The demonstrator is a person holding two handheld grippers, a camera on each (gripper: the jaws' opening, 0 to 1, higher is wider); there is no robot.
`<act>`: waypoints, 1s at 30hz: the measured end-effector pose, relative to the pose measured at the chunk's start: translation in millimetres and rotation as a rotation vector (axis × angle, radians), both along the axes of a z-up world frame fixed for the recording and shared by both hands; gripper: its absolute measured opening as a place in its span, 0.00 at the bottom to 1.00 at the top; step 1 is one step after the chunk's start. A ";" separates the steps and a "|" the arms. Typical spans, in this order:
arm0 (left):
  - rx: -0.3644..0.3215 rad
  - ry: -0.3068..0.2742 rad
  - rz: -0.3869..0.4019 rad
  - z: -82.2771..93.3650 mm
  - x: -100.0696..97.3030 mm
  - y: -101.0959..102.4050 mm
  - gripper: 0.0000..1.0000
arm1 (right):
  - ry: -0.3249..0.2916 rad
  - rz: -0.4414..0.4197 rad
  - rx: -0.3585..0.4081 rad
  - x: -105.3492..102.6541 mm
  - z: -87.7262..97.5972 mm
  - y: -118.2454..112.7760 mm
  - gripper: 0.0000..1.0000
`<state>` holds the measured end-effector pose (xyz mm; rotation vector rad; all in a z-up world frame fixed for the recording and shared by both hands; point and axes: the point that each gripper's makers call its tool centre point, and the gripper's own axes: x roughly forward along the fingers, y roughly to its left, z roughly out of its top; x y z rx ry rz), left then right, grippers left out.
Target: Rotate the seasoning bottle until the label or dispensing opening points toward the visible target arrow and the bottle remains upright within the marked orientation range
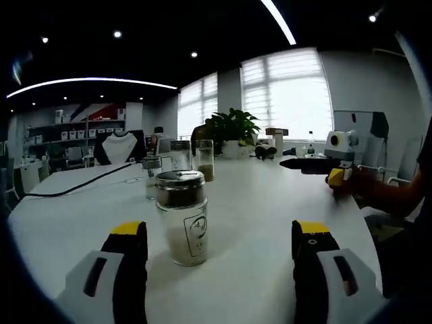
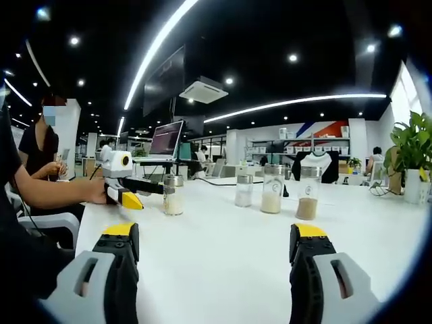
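Between spread fingers (image 1: 124, 260), seasoning bottle (image 1: 183, 217), untouched

Both claws (image 1: 219, 253) (image 2: 214, 253) gape wide (level, forward).

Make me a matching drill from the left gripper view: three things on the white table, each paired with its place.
Things:
1. glass seasoning bottle with metal lid
2. green potted plant
3. black cable

Places:
A. far end of the white table, by the window
B. nearest, between the left gripper jaws
C. along the table's left side

Pairs: 1-B, 2-A, 3-C
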<state>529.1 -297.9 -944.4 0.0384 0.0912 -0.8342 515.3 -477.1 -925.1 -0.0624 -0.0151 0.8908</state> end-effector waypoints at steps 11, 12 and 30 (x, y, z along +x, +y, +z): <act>-0.044 -0.034 0.049 7.4 -13.8 15.9 1.00 | -0.017 0.007 -0.034 -3.3 -2.1 3.5 0.99; -0.064 -0.041 0.048 10.3 -17.0 18.0 1.00 | -0.016 0.007 -0.036 -3.4 -2.4 3.8 0.99; -0.024 -0.071 0.015 9.5 -25.6 3.4 1.00 | 0.016 -0.009 0.005 -3.5 -1.0 3.6 0.99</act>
